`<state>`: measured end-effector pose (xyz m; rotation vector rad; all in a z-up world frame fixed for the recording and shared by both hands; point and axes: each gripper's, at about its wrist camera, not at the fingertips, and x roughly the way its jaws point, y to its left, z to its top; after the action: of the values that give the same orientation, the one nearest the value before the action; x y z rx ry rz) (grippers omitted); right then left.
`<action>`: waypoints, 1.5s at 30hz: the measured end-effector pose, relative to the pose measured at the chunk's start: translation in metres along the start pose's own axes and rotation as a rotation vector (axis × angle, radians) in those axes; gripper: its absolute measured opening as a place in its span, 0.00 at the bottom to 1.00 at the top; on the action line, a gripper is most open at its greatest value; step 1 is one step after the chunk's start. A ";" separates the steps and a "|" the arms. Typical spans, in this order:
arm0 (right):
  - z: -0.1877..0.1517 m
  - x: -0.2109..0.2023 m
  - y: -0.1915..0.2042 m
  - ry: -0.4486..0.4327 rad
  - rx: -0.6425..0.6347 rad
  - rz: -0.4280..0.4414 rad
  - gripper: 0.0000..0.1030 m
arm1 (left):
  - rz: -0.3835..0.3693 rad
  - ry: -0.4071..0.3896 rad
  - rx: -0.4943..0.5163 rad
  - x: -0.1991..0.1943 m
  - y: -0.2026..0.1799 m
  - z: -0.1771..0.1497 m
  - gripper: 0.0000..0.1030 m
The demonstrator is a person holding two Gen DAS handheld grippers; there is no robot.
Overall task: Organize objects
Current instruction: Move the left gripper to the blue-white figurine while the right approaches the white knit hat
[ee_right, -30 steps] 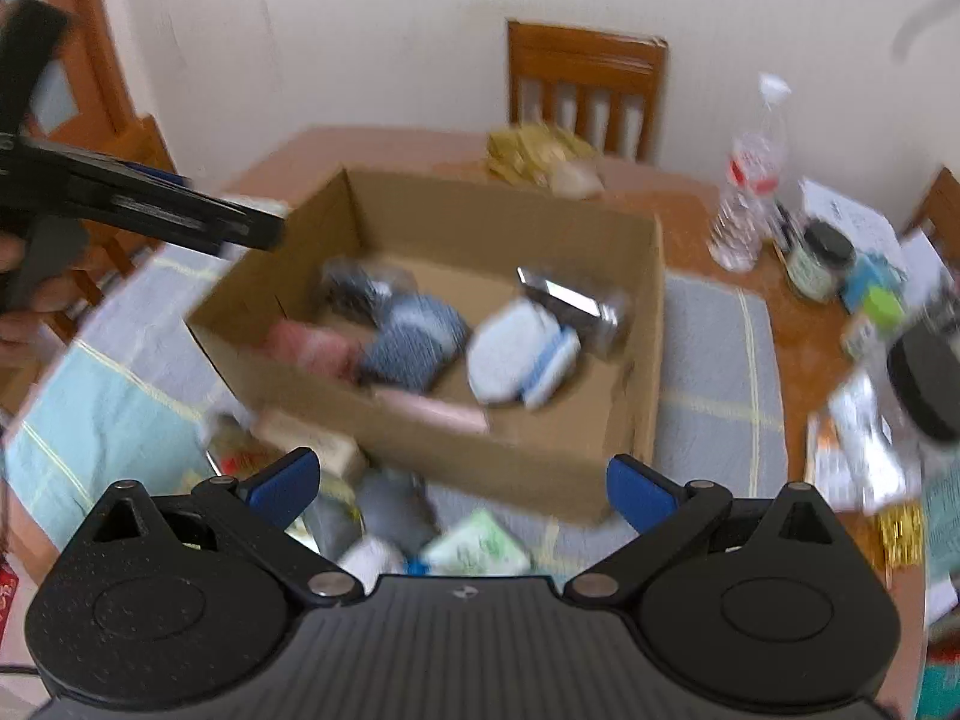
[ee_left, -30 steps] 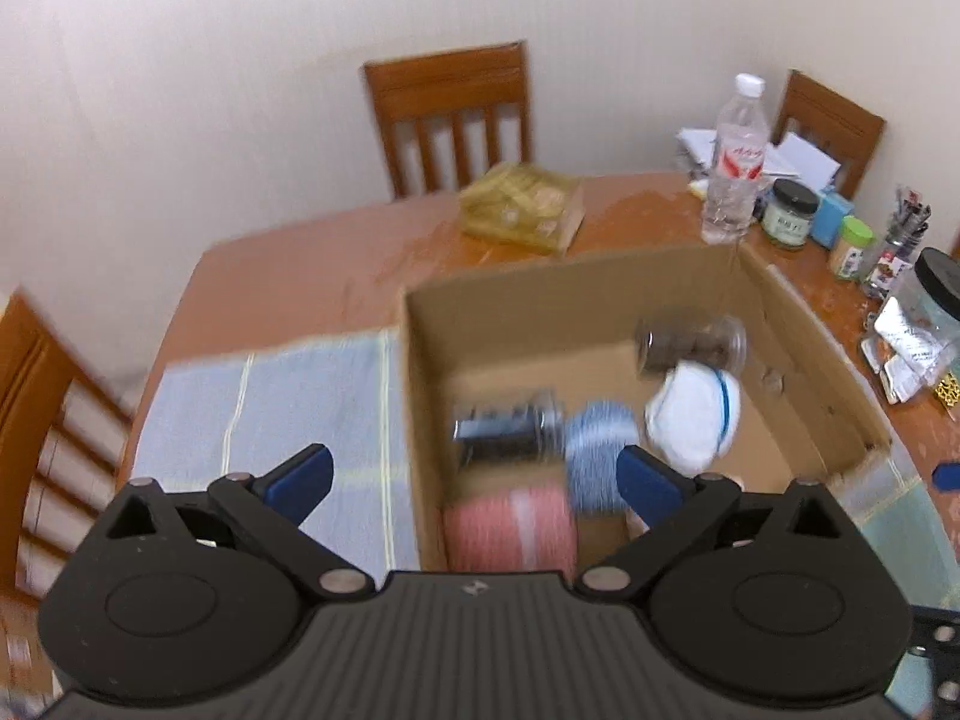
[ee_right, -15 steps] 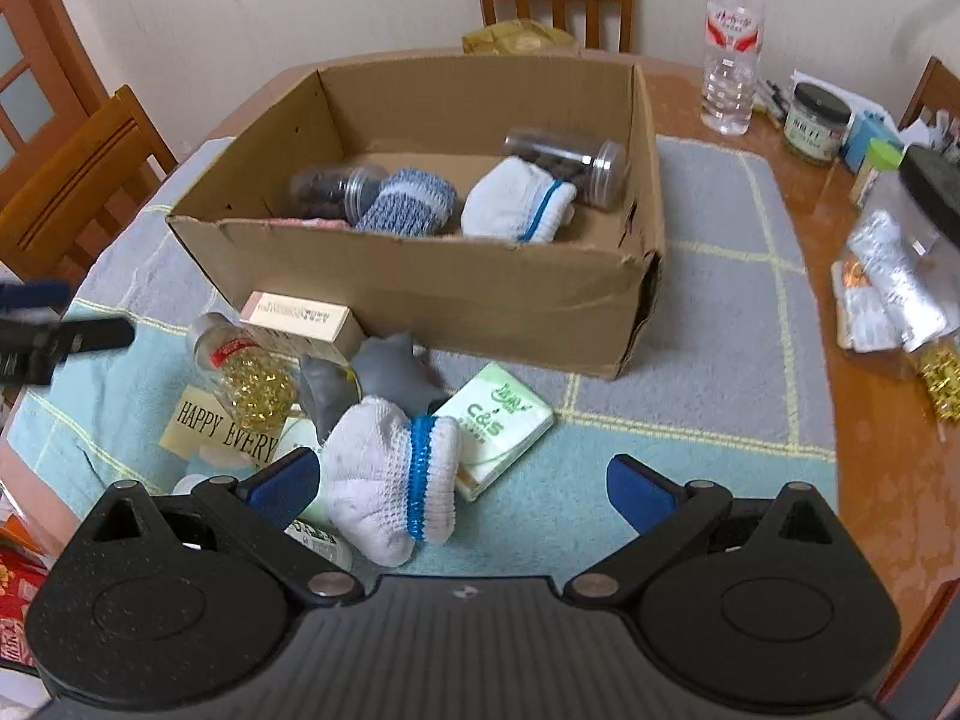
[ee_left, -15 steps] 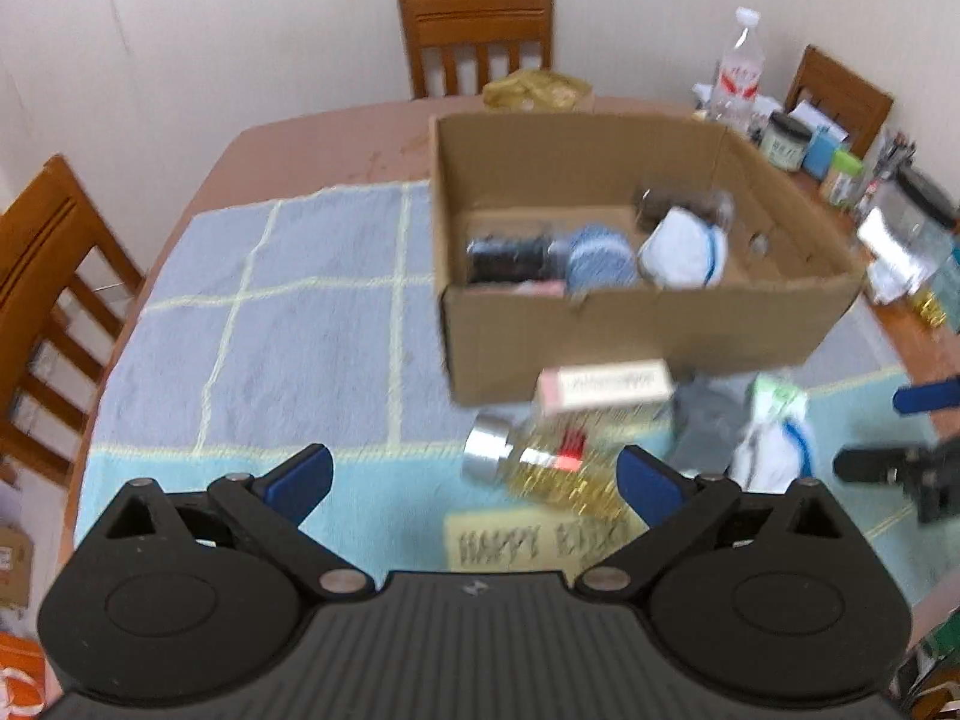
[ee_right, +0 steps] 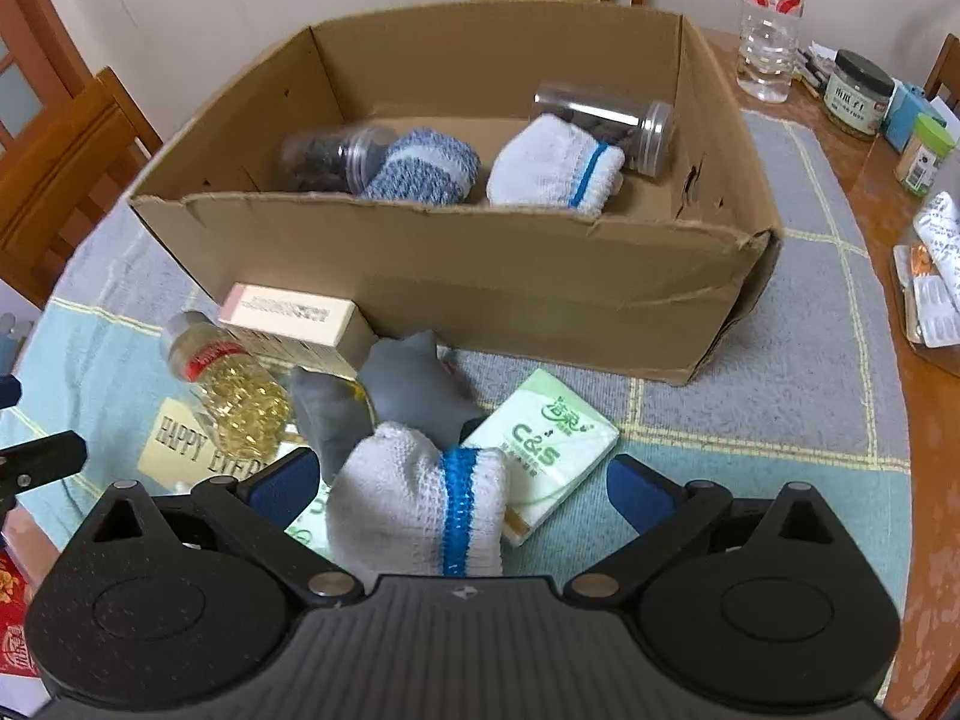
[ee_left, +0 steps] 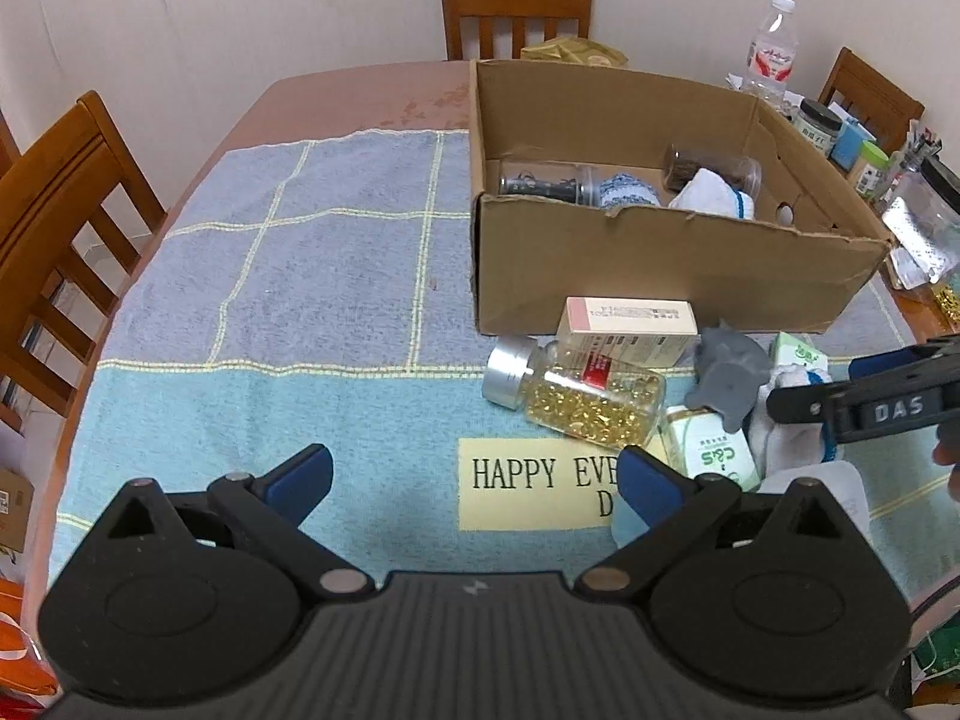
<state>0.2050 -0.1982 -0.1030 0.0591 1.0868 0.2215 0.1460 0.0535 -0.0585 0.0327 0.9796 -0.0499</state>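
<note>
A cardboard box [ee_left: 660,264] [ee_right: 456,258] on a blue checked cloth holds two jars, a blue sock roll [ee_right: 420,165] and a white sock roll [ee_right: 546,171]. In front of it lie a pale carton [ee_left: 627,330], a jar of yellow capsules [ee_left: 579,393] [ee_right: 234,384], a grey cloth [ee_right: 408,390], green tissue packs [ee_right: 540,444] and a white sock roll with a blue band [ee_right: 420,510]. My left gripper [ee_left: 474,480] is open and empty over the cloth. My right gripper [ee_right: 462,486] is open, with the white sock roll between its fingers.
A water bottle [ee_right: 771,30], jars [ee_right: 858,93] and packets [ee_right: 930,276] crowd the table's right side. Wooden chairs [ee_left: 54,228] stand at the left and the far side. A yellow bag [ee_left: 570,53] lies behind the box.
Both grippers have pulled back from the box toward the near edge of the table. The right one has come down around the white sock roll.
</note>
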 end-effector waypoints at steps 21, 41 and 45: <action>-0.039 -0.033 -0.082 0.011 0.127 -0.083 1.00 | -0.099 0.078 0.079 0.036 -0.025 -0.003 0.98; -0.049 -0.054 -0.073 -0.020 0.075 -0.083 1.00 | -0.313 0.005 0.345 0.022 -0.007 -0.017 0.97; -0.058 -0.049 -0.061 -0.002 -0.015 -0.071 1.00 | -0.348 -0.014 0.467 0.024 -0.018 -0.026 0.93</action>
<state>0.1407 -0.2717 -0.0968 0.0072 1.0832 0.1662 0.1367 0.0362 -0.0937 0.2903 0.9339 -0.5973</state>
